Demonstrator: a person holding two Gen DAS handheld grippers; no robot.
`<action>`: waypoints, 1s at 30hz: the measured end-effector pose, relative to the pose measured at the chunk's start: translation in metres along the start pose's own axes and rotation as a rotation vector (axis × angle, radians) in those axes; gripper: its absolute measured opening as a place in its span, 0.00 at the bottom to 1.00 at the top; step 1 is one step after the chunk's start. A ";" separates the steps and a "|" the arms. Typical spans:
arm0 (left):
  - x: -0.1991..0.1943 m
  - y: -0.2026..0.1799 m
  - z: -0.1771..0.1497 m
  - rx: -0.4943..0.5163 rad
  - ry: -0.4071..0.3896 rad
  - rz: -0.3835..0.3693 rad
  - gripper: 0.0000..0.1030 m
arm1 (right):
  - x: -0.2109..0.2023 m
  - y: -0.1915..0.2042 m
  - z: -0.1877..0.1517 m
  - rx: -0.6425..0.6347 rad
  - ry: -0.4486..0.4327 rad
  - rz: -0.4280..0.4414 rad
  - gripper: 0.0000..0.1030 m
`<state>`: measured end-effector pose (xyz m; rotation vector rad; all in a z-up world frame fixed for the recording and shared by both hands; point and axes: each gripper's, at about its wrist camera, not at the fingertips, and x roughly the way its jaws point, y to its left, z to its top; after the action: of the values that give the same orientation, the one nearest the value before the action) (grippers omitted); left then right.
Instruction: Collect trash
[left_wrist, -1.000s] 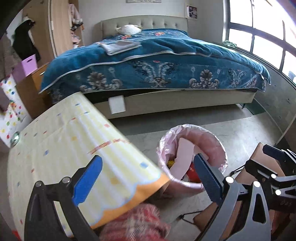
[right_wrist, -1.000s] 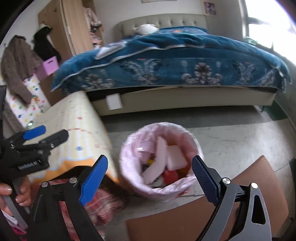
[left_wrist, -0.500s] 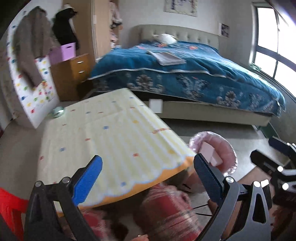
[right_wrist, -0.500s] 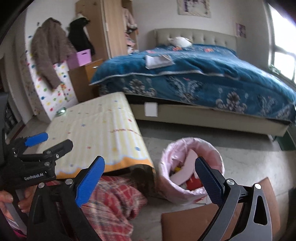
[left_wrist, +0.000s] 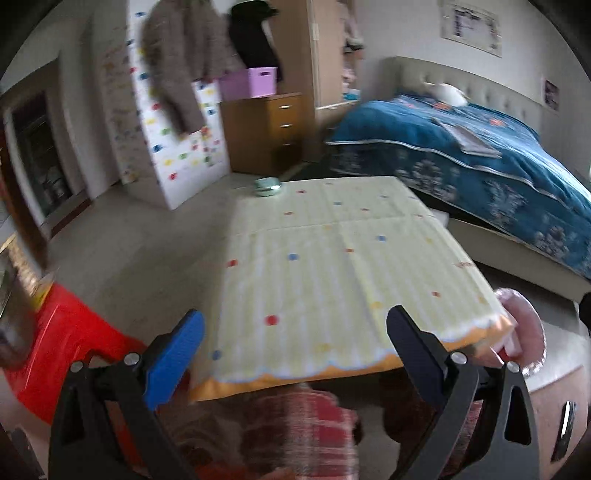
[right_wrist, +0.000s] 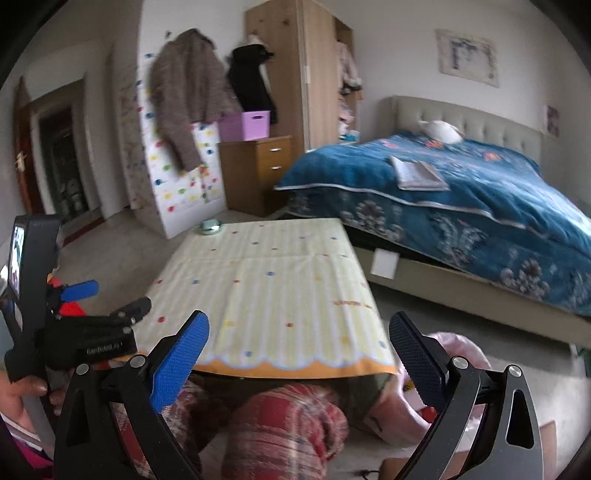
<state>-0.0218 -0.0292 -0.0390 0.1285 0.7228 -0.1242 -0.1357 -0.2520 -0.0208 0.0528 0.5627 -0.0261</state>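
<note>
Red stool (left_wrist: 70, 354) plain only past left claw (left_wrist: 291, 345)

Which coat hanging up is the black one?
The black coat is the one hanging by the wooden wardrobe, above the pink box. The other, the fuzzy brown coat, hangs left of it.

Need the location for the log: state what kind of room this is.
A bedroom in a home, most likely. A bed with a blue patterned cover fills the right side, a wooden wardrobe stands against the far wall, and coats hang beside it.
</note>
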 end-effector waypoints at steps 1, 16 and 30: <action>0.000 0.007 0.000 -0.013 -0.004 0.016 0.93 | 0.001 0.007 0.006 -0.005 0.002 0.001 0.94; 0.005 0.038 0.003 -0.085 -0.007 0.074 0.93 | 0.024 0.044 0.019 -0.052 0.028 0.039 0.94; 0.010 0.036 0.002 -0.081 0.001 0.075 0.93 | 0.033 0.032 0.018 -0.046 0.052 0.028 0.94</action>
<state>-0.0074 0.0055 -0.0414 0.0780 0.7222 -0.0235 -0.0971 -0.2214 -0.0220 0.0163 0.6140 0.0155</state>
